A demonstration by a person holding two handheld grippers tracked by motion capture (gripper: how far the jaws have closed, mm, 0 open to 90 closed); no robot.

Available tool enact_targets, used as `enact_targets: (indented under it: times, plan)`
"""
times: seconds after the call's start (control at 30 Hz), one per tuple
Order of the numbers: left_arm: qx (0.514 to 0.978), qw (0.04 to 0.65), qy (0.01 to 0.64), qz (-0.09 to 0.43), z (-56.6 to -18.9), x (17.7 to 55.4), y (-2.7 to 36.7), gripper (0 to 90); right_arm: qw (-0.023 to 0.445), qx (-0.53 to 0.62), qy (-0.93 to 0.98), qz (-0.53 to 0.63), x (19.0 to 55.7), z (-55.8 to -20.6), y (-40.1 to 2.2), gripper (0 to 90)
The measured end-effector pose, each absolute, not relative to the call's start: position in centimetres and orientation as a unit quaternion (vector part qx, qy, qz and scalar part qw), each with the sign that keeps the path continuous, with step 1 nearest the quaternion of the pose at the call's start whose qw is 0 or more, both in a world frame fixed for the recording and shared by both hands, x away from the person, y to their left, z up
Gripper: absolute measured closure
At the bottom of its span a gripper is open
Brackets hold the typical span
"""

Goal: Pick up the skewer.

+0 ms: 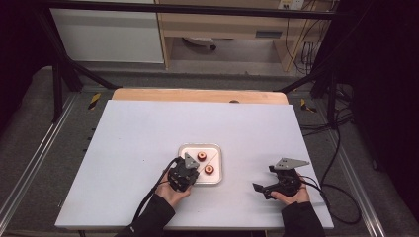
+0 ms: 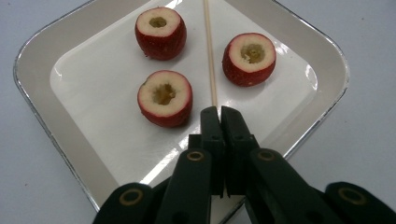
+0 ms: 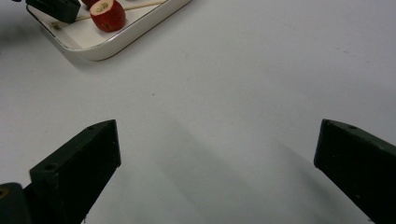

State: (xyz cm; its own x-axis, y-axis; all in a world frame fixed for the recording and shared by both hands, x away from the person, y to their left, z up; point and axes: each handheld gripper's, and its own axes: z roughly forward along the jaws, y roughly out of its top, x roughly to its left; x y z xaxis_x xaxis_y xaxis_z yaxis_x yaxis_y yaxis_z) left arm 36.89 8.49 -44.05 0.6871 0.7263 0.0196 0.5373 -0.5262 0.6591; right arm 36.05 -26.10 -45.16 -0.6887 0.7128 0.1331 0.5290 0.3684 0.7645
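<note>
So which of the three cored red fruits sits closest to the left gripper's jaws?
The fruit left of the skewer, just ahead of the left gripper. The other two lie farther up the tray.

I count one white tray (image 2: 42,60) on the worktop (image 1: 138,143), and everything else sits relative to it. Inside the tray there are three cored red fruit pieces (image 2: 165,97), each cut flat on top with a hollow centre: two lie on one side of the skewer and one on the other. There is one thin wooden skewer (image 2: 209,51), lying across the tray's middle. From the high view I can only make out two of the fruit pieces, so the third is probably hidden there. I have two sets of tongs: the left tongs (image 2: 220,116) over the tray's near corner, the right tongs (image 1: 262,188) well apart from the tray.
</note>
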Motion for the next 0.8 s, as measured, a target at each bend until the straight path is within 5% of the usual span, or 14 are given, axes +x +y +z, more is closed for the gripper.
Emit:
enact_targets:
  times: [0.8]
  plan:
    - [0.867, 0.347, 0.326, 0.148, -41.2, 36.1, 11.1, 88.8, 0.134, 0.362, 0.833, 0.397, 36.1, -44.6, -25.1, 0.7]
